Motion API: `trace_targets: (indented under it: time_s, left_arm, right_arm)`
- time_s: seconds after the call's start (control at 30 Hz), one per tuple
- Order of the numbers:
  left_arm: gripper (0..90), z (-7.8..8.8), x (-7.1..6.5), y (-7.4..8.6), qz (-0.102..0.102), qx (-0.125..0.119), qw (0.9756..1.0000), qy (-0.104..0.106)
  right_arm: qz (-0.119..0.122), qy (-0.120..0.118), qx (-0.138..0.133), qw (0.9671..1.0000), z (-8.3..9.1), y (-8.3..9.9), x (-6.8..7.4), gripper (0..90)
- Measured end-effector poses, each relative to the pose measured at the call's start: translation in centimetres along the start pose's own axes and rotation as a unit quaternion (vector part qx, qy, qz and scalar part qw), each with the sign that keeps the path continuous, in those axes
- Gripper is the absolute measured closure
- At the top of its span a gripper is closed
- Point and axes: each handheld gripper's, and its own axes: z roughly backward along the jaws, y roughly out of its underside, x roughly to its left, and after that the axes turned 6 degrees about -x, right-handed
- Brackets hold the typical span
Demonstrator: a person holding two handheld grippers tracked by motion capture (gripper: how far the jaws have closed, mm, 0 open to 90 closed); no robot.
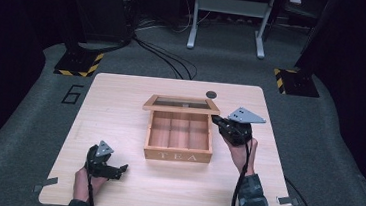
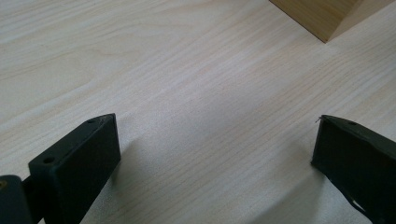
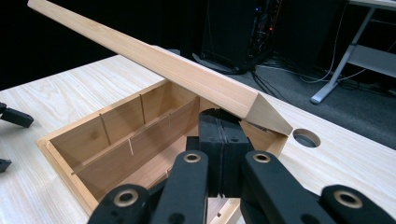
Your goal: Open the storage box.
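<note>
A wooden tea box [image 1: 178,155] marked TEA stands mid-table, its inner compartments [image 3: 126,135] bare. Its glass-paned lid [image 1: 181,104] is raised and tilts back at the far side. My right gripper [image 1: 218,120] is at the box's right rim with its jaws shut together, nothing between them. In the right gripper view its tips [image 3: 223,122] sit just under the raised lid's front edge [image 3: 187,77], touching or nearly touching it. My left gripper [image 1: 120,170] rests low at the table's front left, open, with bare tabletop between its jaws [image 2: 215,149]. A corner of the box [image 2: 322,18] lies ahead of it.
The pale wooden table [image 1: 121,102] has a round dark cable hole [image 1: 211,94] behind the box, which is also in the right gripper view [image 3: 307,137]. Grey carpet, cables and a white desk frame [image 1: 228,16] lie beyond the far edge.
</note>
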Motion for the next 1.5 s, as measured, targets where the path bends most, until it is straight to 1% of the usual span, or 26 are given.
trace_targets:
  time_s: [0.03, 0.07, 0.1, 0.13, 0.17, 0.2, 0.3, 0.33, 0.37, 0.5, 0.63, 0.7, 0.77, 0.9, 0.93, 1.13, 1.17, 1.27, 1.3, 1.33, 1.5]
  left_arm:
    - [0.6, 0.0, 0.0, 0.0, 0.0, 0.001, 1.0, 0.001]
    - [0.6, 0.0, 0.0, 0.0, -0.001, 0.001, 1.0, 0.0]
    - [0.6, 0.0, 0.0, 0.0, -0.001, 0.0, 1.0, 0.0]
    - [0.6, 0.0, 0.0, 0.0, -0.001, 0.0, 1.0, 0.0]
    - [0.6, 0.0, 0.0, 0.0, -0.001, 0.0, 1.0, 0.0]
    - [0.6, 0.0, 0.0, 0.0, -0.001, 0.0, 1.0, -0.001]
    - [0.6, 0.0, 0.0, 0.0, -0.001, 0.001, 1.0, 0.001]
    - [0.6, 0.0, 0.0, 0.0, -0.001, 0.001, 1.0, 0.001]
    - [0.6, 0.0, 0.0, 0.0, -0.001, 0.001, 1.0, 0.001]
    - [0.6, 0.0, 0.0, 0.0, -0.001, 0.0, 1.0, 0.0]
    - [0.6, 0.0, 0.0, 0.0, -0.001, 0.002, 1.0, 0.001]
    - [0.6, 0.0, 0.0, 0.0, 0.003, 0.001, 1.0, 0.001]
    - [0.6, 0.0, 0.0, 0.0, 0.001, 0.003, 1.0, 0.002]
    - [0.6, 0.0, 0.0, 0.0, 0.001, 0.003, 1.0, 0.002]
    - [0.6, 0.0, 0.0, 0.0, 0.001, 0.003, 1.0, 0.002]
    - [0.6, 0.0, 0.0, 0.0, 0.003, 0.002, 1.0, 0.002]
    - [0.6, 0.0, 0.0, 0.0, 0.003, 0.002, 1.0, 0.002]
    - [0.6, 0.0, 0.0, 0.0, 0.003, 0.002, 1.0, 0.002]
    - [0.6, 0.0, 0.0, 0.0, 0.003, 0.002, 1.0, 0.001]
    - [0.6, 0.0, 0.0, 0.0, 0.003, 0.002, 1.0, 0.001]
    - [0.6, 0.0, 0.0, 0.0, 0.003, 0.002, 1.0, 0.001]
  right_arm:
    - [0.0, -0.003, 0.002, 1.0, 0.1, 0.2, 0.1, 90.0]
    - [-0.007, 0.0, 0.001, 1.0, 0.1, 0.3, 0.2, 90.0]
    - [0.0, -0.002, 0.003, 1.0, 0.2, 0.5, 0.2, 90.0]
    - [0.0, -0.002, 0.003, 1.0, 0.2, 0.5, 0.2, 90.0]
    - [-0.008, -0.002, 0.003, 1.0, 0.2, 0.7, 0.4, 90.0]
    - [-0.003, -0.004, 0.002, 1.0, 0.2, 0.8, 0.3, 89.9]
    - [-0.009, -0.002, 0.004, 0.9999, 0.3, 1.1, 0.5, 89.9]
    - [-0.004, -0.005, 0.005, 1.0, 0.4, 1.2, 0.5, 90.0]
    - [-0.01, -0.005, 0.007, 0.9999, 0.4, 1.5, 0.7, 89.9]
    - [-0.011, -0.005, 0.009, 0.9999, 0.5, 2.0, 0.9, 90.0]
    - [-0.01, -0.011, 0.012, 0.9998, 0.7, 2.7, 1.1, 90.0]
    - [-0.015, -0.011, 0.014, 0.9997, 0.7, 3.1, 1.2, 90.0]
    - [-0.017, -0.01, 0.019, 0.9996, 0.7, 3.6, 1.3, 90.0]
    - [-0.025, -0.015, 0.024, 0.9993, 0.8, 4.8, 1.5, 90.0]
    - [-0.025, -0.015, 0.024, 0.9993, 0.8, 4.8, 1.5, 90.0]
    - [-0.036, -0.017, 0.033, 0.9987, 0.8, 6.3, 1.8, 90.0]
    - [-0.036, -0.017, 0.033, 0.9987, 0.8, 6.3, 1.8, 90.0]
    - [-0.038, -0.019, 0.037, 0.9984, 0.8, 7.1, 1.9, 89.9]
    - [-0.04, -0.018, 0.041, 0.9982, 0.7, 7.6, 2.1, 89.9]
    - [-0.04, -0.018, 0.041, 0.9982, 0.7, 7.6, 2.1, 89.9]
    - [-0.047, -0.018, 0.049, 0.9975, 0.6, 8.7, 2.2, 89.9]
